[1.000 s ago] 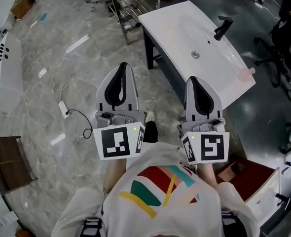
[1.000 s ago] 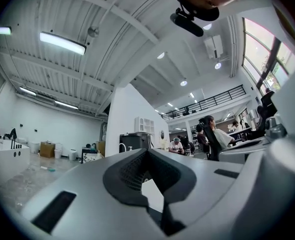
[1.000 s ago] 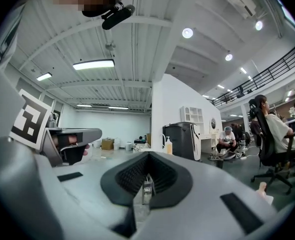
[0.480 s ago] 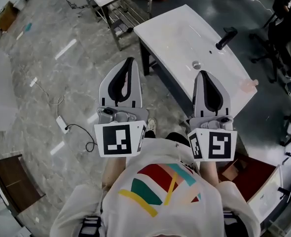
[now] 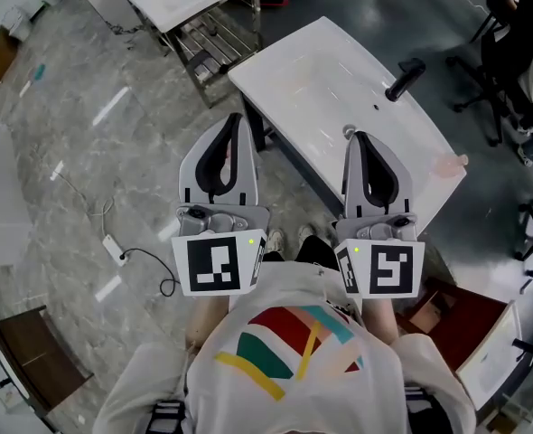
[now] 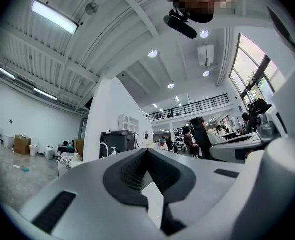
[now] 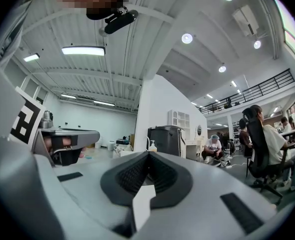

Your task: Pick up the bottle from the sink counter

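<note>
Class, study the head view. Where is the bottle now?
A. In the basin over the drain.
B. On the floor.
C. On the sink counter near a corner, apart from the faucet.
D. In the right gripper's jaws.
C: the pinkish bottle sits by a corner of the white sink counter, clear of the black faucet; the right gripper is shut and empty.

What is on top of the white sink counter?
A black faucet, a drain and a pale pink bottle near one corner. The right gripper covers part of the counter.
</note>
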Demonstrator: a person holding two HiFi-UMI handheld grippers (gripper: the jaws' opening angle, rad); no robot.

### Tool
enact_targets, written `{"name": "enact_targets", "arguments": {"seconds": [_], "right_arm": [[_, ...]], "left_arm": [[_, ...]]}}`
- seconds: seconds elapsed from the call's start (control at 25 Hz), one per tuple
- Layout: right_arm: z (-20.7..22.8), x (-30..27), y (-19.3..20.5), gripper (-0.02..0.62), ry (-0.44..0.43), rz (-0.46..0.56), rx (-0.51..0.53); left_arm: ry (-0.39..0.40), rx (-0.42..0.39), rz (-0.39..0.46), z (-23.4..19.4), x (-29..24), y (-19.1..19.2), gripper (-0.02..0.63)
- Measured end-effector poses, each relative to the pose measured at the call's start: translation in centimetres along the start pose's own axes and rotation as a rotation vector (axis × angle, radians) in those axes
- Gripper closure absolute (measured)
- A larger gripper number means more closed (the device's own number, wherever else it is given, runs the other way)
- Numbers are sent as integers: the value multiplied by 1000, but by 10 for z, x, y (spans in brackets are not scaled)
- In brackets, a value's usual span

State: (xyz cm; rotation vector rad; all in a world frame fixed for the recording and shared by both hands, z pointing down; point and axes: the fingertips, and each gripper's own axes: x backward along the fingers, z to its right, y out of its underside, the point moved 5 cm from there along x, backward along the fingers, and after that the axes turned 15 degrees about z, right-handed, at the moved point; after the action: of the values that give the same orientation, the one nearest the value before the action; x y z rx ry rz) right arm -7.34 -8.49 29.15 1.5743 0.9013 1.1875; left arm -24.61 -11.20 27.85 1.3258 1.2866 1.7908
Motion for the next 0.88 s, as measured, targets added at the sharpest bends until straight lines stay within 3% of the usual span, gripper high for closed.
{"name": "enact_targets", "arguments": {"seconds": [0.32, 0.48, 0.68, 0.88], "right_arm": [[14, -22, -2, 584, -37, -6, 11], [23, -17, -6, 584, -1, 2, 14], [53, 3, -19, 584, 121, 22, 49], [103, 41, -34, 584, 315, 17, 111]], "left_arm": [[-30, -8, 7, 9, -19, -5, 589], [-3, 10, 11, 19, -23, -8, 589], [108, 50, 23, 52, -39, -9, 589], [301, 127, 36, 116, -71, -8, 589]]}}
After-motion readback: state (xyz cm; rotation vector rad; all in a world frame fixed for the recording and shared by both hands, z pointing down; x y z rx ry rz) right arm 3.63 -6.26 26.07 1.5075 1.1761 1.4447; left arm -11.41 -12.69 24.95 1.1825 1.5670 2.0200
